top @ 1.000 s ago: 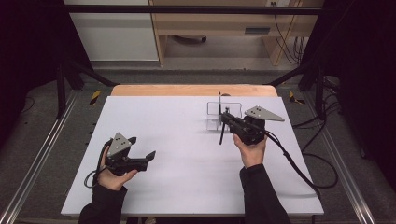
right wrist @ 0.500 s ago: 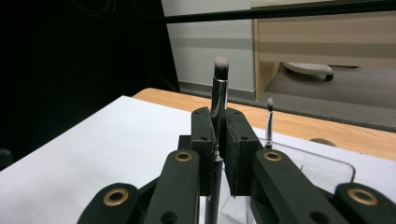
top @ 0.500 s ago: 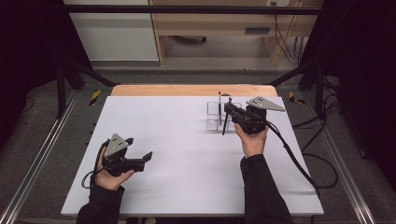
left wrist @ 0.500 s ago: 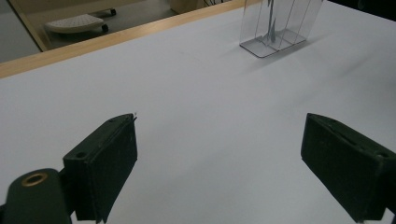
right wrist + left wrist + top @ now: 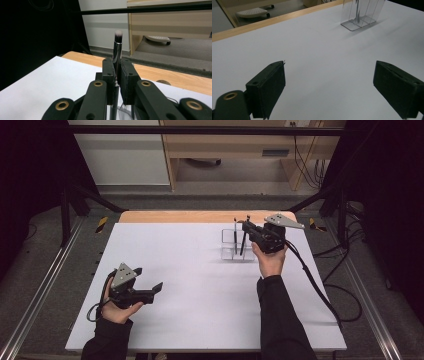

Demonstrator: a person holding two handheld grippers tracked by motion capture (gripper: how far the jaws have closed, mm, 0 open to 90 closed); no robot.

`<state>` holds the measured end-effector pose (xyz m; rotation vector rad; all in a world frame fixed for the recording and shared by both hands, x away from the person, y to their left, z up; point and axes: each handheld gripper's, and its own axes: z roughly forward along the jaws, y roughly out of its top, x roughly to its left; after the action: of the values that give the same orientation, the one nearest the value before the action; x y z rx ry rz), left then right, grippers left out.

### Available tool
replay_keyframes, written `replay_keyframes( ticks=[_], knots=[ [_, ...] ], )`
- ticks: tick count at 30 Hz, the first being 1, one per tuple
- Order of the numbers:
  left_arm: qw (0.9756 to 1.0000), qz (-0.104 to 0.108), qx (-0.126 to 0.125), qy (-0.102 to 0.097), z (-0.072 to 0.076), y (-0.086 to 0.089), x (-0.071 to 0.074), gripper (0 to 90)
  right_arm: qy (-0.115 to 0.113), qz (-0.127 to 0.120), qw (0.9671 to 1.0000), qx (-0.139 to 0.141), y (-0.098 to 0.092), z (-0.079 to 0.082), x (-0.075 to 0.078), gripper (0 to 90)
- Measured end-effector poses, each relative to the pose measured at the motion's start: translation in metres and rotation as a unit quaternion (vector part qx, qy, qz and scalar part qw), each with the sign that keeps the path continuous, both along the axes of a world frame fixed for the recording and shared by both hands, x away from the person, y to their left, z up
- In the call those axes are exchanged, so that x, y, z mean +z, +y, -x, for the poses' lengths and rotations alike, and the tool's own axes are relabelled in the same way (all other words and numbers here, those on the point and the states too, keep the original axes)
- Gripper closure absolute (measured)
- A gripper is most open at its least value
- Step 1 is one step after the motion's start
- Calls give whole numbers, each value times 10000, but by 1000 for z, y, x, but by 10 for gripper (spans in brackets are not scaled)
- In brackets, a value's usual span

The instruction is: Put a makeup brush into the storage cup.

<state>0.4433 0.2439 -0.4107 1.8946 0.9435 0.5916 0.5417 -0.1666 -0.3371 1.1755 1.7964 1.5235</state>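
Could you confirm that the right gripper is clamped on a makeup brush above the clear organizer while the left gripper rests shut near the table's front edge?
Not quite: the left gripper is open, its jaws standing wide apart with nothing between them, as the left gripper view shows. The rest holds: the right gripper is clamped on the makeup brush above the clear organizer.

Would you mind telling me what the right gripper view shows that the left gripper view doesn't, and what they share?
Right gripper view: the right gripper shut on a makeup brush, bristles up, with a dark frame bar behind.

Left gripper view: the left gripper open over bare table, and the whole clear holder standing far off.

Both: the white table top, its wooden edge, the wooden furniture behind and a white wheeled base on the floor.
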Motion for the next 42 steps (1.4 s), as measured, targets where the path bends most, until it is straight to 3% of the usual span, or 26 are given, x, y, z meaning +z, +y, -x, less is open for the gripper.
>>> replay_keyframes(
  ticks=[28, 42],
  knots=[
    [10000, 7, -56, -20, 1, 0, 1, 100, -57, 98, 9993, -356, -3, -32, 12, 839],
    [10000, 2, -81, -29, 2, -1, 1, 100, -33, 163, 9986, -499, -3, -49, 9, 839]
  ],
)
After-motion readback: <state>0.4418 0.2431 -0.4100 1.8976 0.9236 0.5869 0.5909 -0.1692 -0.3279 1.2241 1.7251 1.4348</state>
